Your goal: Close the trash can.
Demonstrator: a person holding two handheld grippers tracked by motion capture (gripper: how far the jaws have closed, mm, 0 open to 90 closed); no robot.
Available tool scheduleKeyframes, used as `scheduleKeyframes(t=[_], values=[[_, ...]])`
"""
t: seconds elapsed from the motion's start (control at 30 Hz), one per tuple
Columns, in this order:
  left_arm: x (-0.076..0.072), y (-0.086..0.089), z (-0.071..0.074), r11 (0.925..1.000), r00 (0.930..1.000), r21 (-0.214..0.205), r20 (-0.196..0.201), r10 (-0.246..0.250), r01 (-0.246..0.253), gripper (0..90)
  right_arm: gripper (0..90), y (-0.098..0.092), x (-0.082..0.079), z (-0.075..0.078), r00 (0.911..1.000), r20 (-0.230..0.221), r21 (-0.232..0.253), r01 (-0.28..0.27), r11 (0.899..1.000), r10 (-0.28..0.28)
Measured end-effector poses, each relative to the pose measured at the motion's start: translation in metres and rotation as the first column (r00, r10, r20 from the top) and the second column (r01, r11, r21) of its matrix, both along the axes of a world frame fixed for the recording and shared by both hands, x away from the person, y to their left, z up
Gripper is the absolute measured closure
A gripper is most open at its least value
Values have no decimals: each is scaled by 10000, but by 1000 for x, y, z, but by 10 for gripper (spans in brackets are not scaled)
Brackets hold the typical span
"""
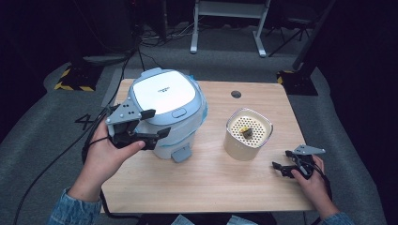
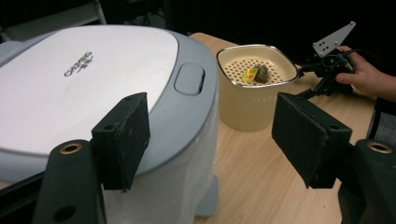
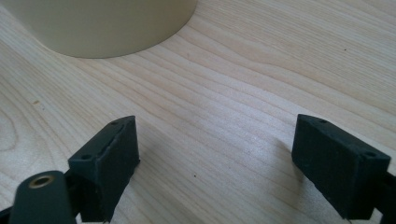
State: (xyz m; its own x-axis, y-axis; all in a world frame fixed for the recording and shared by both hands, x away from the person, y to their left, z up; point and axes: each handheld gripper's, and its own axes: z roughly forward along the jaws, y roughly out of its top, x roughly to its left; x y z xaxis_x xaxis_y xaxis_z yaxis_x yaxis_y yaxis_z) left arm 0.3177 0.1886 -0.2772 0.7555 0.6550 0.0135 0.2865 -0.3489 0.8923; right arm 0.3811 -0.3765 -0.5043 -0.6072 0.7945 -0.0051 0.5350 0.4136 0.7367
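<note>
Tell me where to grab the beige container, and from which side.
Probably grip the container across its side walls just below the metal rim, coming in level from the right, where the right hand-held gripper rests open on the table. The walls look flatter than the rounded corners, and a perforated insert with scraps covers the top, so a grasp from above seems poor.

White lidded bin upright, lid shut, on table's left, cream strainer tub near
</note>
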Motion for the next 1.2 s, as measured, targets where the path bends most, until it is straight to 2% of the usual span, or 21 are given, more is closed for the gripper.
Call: scheduleKeyframes(t=[0.17,0.37,0.53,0.57,0.6,0.63,0.67,0.73,0.83,0.87,0.97,1.03,1.2], values=[[-7,4,-9,9999,9999,110,-91,-53,54,279,150,0,0,0,10000,1,-2,-1,10000,1],[-19,6,-25,9990,9999,448,-136,4,2,270,150,0,0,0,10000,-9,0,7,10000,-7],[-27,7,-53,9981,9994,610,-348,31,-9,263,150,0,0,0,10000,-8,-1,8,10000,-8],[-27,7,-53,9981,9994,610,-348,31,-9,261,150,0,0,0,10000,-8,-1,8,10000,-8],[-28,8,-64,9985,9989,543,-475,54,-28,261,150,0,0,0,10000,-9,-2,8,10000,-8],[-28,9,-69,9986,9987,520,-499,105,-79,261,150,0,0,0,10000,-7,0,9,10000,-9],[-28,9,-69,9986,9987,520,-499,105,-79,261,150,0,0,0,10000,-7,0,9,10000,-9],[-31,10,-82,9988,9985,434,-490,242,-221,261,150,0,0,0,10000,-6,-2,9,10000,-9],[-33,10,-90,9990,9985,360,-478,280,-263,259,150,0,0,0,10000,-8,0,9,10000,-9],[-34,9,-98,9991,9982,331,-533,281,-264,258,150,0,0,0,10000,-5,0,7,10000,-7],[-34,8,-111,9992,9970,289,-719,293,-273,258,150,0,0,0,10000,-5,-2,9,10000,-9],[-34,7,-115,9992,9959,314,-854,292,-266,258,150,0,0,0,10000,-5,-2,9,10000,-9],[-29,4,-142,9983,9897,497,-1384,355,-289,258,150,0,0,0,10000,-3,-1,6,10000,-6]])
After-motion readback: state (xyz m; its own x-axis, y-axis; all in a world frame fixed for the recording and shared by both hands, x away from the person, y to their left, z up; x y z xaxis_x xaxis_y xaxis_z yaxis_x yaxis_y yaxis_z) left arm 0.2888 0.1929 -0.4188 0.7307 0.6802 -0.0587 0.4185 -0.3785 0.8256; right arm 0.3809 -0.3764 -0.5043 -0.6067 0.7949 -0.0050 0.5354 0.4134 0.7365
